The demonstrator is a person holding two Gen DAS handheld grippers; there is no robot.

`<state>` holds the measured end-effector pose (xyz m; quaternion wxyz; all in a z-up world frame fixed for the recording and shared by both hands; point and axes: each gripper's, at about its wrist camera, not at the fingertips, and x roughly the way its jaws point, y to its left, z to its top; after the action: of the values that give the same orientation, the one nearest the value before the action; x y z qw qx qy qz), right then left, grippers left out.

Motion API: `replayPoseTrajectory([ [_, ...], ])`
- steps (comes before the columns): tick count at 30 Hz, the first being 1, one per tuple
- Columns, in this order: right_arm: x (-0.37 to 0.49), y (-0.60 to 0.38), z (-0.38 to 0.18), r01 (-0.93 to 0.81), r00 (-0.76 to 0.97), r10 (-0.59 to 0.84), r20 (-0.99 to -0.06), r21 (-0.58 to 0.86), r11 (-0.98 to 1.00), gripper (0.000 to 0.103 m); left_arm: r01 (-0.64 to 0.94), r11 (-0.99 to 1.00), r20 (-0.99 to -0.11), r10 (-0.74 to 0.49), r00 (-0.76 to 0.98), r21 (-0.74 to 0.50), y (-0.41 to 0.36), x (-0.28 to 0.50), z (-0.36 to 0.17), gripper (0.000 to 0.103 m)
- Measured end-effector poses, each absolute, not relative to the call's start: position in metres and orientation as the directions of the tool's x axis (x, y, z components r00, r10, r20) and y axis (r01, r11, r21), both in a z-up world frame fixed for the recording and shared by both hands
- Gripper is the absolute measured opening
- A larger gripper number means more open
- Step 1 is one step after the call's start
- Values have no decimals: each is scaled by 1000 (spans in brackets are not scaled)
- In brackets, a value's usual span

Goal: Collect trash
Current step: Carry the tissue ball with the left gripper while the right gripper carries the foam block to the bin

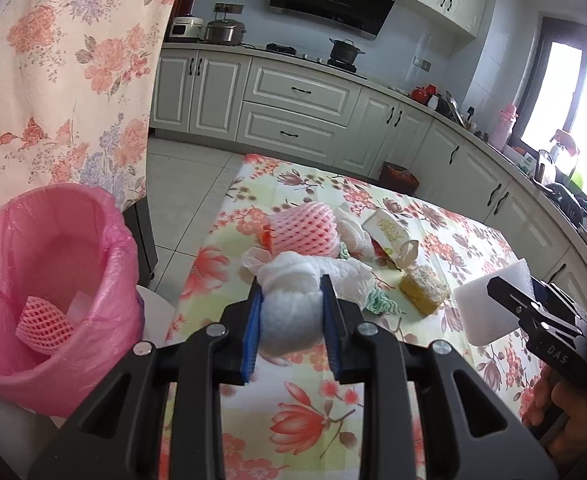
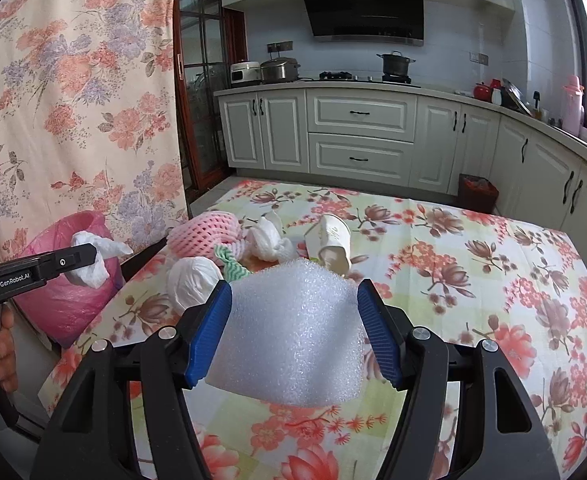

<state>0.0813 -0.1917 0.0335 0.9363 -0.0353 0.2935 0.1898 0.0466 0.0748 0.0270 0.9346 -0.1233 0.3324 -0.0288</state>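
My left gripper (image 1: 291,298) is shut on a crumpled white tissue (image 1: 289,308), held above the table's left edge beside the pink-lined bin (image 1: 61,248). The bin holds a pink foam net (image 1: 45,326). In the right wrist view that gripper (image 2: 89,260) holds the tissue (image 2: 93,258) in front of the bin (image 2: 65,304). My right gripper (image 2: 295,306) is shut on a white foam sheet (image 2: 293,332), also visible in the left wrist view (image 1: 489,300). On the table lie a pink foam net (image 2: 205,234), white tissue wads (image 2: 191,284), a paper cup (image 2: 333,240) and a yellow sponge (image 1: 423,288).
The floral tablecloth (image 2: 473,280) covers the table. A floral curtain (image 2: 73,100) hangs at left behind the bin. White kitchen cabinets (image 2: 357,136) and a stove with a pot run along the back; a dark red basket (image 2: 478,192) stands on the floor.
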Motion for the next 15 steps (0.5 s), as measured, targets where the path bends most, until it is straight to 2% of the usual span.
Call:
replayPoseTrajectory([
  [15, 87, -101, 54, -515, 707, 450, -546, 38, 856, 62, -182, 954, -573, 13, 820, -239, 169, 14, 51, 27],
])
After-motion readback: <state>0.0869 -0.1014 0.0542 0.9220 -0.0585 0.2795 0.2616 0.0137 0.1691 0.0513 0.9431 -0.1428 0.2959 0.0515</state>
